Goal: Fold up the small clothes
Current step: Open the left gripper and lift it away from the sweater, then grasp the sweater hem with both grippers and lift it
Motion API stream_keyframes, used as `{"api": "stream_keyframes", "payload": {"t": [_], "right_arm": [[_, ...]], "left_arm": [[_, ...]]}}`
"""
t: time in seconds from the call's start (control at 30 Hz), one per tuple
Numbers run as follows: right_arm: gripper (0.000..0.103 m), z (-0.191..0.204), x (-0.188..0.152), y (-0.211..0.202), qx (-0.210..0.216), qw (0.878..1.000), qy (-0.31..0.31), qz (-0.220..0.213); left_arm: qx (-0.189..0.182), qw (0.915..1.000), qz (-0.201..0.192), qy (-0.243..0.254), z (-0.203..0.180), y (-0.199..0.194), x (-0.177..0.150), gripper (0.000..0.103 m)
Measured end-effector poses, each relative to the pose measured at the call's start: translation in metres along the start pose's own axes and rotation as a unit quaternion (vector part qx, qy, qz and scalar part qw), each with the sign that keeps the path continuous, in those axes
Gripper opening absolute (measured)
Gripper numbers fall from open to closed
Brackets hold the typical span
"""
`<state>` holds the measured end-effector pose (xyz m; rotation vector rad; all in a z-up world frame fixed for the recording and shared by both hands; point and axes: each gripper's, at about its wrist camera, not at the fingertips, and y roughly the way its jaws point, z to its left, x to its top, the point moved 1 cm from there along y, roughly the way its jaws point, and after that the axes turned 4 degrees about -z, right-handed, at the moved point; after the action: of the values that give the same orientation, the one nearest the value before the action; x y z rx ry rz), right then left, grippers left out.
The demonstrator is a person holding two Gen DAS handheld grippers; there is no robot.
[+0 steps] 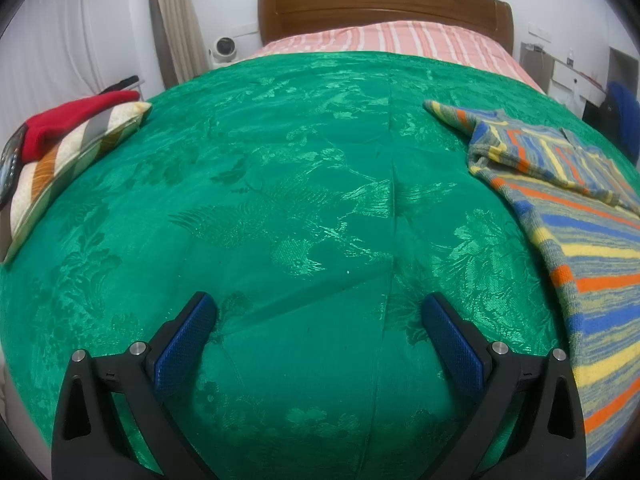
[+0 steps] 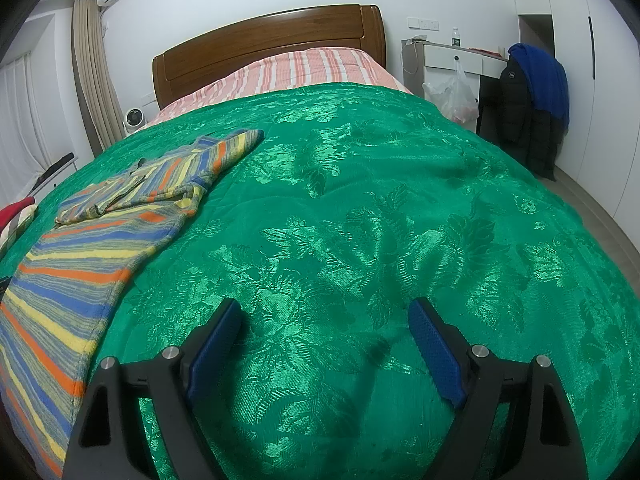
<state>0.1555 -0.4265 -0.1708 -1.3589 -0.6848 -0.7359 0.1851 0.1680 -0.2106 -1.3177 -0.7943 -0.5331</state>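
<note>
Blue-padded fingers (image 1: 448,344) of the left gripper (image 1: 318,312) are sitting closest to the lens, spread wide with nothing between them, just hanging over bare green bedspread (image 1: 280,208). Same deal on the other side: the right gripper (image 2: 324,316) is standing wide open too, empty, tilting down at the bedspread. So nobody is gripping anything yet. The thing to fold, one striped knit sweater (image 1: 592,240), is lying flat on the bed between the two hands, off to the right of the left fingers and off to the left of the right ones, touching neither. Its long axis is running from the near edge of the bed up toward the wooden headboard (image 1: 384,8), hem end nearest the cameras, and one sleeve is already lying crossed over the chest while the other is poking out toward the headboard. Both hands are looking about equally close to the hem end, so I can't really call which is nearer; each one is going to need to swing inward to reach its edge. Count-wise: one sweater, two grippers, one striped pillow (image 1: 68,168) at the far left edge with one red garment (image 1: 72,116) piled on it, well apart from the sweater.
</note>
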Motion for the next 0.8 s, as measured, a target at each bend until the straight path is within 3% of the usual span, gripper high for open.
{"api": "stream_keyframes", "payload": {"t": [0.8], "right_arm": [[0.085,-0.0006,0.0004,0.0012,0.002,1.000,0.003,0.001]], "left_arm": [[-0.011,0.9999,-0.001,-0.009,0.0044,0.0022,0.0011,0.103]]}}
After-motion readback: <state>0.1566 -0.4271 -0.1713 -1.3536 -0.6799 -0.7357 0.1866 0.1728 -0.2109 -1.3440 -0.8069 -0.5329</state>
